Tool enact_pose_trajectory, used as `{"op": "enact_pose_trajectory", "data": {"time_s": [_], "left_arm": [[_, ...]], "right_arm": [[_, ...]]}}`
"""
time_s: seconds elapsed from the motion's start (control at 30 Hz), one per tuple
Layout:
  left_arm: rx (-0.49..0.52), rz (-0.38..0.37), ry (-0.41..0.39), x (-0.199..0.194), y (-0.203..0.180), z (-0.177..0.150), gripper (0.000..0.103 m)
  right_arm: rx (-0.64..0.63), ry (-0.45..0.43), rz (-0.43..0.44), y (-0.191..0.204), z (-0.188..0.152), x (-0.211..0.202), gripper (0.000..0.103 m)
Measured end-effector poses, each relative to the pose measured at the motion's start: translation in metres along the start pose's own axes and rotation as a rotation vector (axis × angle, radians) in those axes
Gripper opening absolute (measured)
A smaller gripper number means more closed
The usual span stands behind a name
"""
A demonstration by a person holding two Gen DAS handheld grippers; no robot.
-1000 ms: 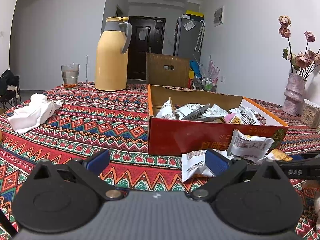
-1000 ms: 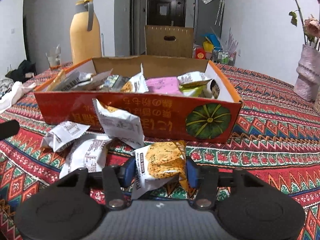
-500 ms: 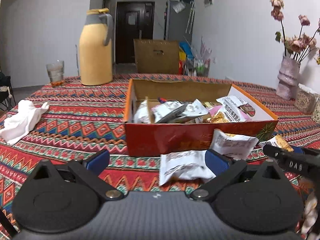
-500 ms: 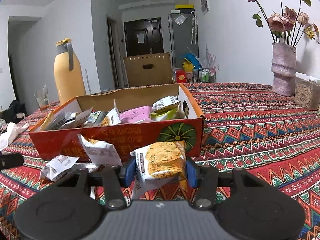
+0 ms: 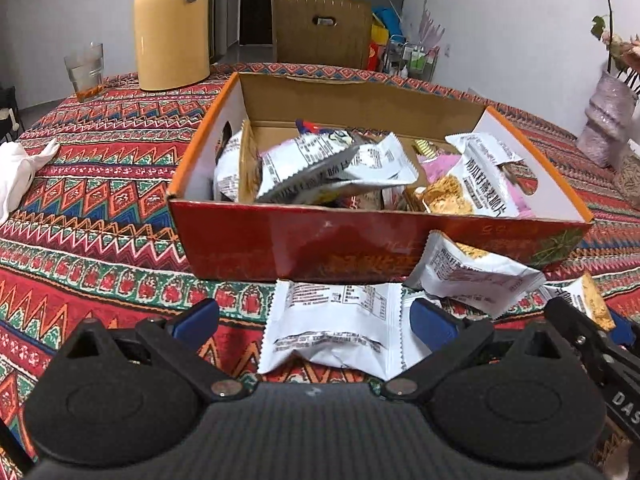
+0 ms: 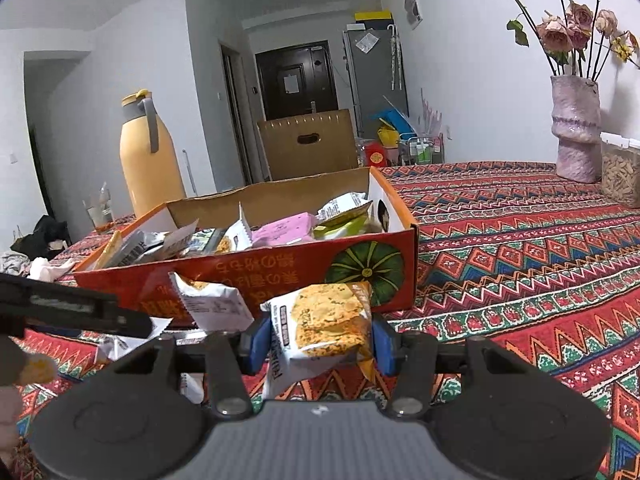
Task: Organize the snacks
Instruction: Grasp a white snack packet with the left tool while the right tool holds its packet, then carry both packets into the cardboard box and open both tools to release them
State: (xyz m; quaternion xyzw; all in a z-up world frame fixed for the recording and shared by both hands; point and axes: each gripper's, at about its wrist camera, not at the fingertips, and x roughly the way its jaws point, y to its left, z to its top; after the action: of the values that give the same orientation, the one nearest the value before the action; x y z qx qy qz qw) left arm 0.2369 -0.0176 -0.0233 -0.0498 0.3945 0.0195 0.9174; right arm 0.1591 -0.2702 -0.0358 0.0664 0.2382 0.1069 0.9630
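Observation:
A red cardboard box (image 5: 360,244) (image 6: 256,276) holds several snack packets. More white packets lie on the patterned tablecloth in front of it. My left gripper (image 5: 316,320) is open, tilted down, its blue pads either side of a flat white packet (image 5: 332,328) that lies on the cloth. Another white packet (image 5: 472,276) leans against the box front. My right gripper (image 6: 318,340) is shut on a cracker packet (image 6: 324,324), held up in front of the box's pumpkin picture. The right gripper's tip shows at the lower right of the left wrist view.
A yellow thermos jug (image 5: 172,28) and a glass (image 5: 86,70) stand behind the box at the left. A white cloth (image 5: 16,176) lies at the far left. A pink vase (image 6: 576,128) with dried roses and a clear container (image 6: 620,172) stand at the right.
My left gripper moved toward the box and tilted down, so the flat white packet now lies between its pads. The right gripper lifted and turned slightly with the cracker packet.

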Motion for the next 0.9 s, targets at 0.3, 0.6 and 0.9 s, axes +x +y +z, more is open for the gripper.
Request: {"op": "enact_pose_trajectory", "data": {"time_s": [0.3, 0.6, 0.9], "left_arm": [[-0.012, -0.042, 0.008, 0.007, 0.004, -0.002, 0.069], [-0.016, -0.048, -0.035, -0.010, 0.012, -0.011, 0.052], [0.068, -0.017, -0.152, -0.035, 0.005, -0.022, 0.036]], "right_arm": [[0.015, -0.006, 0.017, -0.002, -0.001, -0.001, 0.051], [0.016, -0.016, 0.019, -0.002, -0.002, -0.003, 0.051], [0.013, -0.028, 0.016, -0.002, -0.002, -0.006, 0.051]]}}
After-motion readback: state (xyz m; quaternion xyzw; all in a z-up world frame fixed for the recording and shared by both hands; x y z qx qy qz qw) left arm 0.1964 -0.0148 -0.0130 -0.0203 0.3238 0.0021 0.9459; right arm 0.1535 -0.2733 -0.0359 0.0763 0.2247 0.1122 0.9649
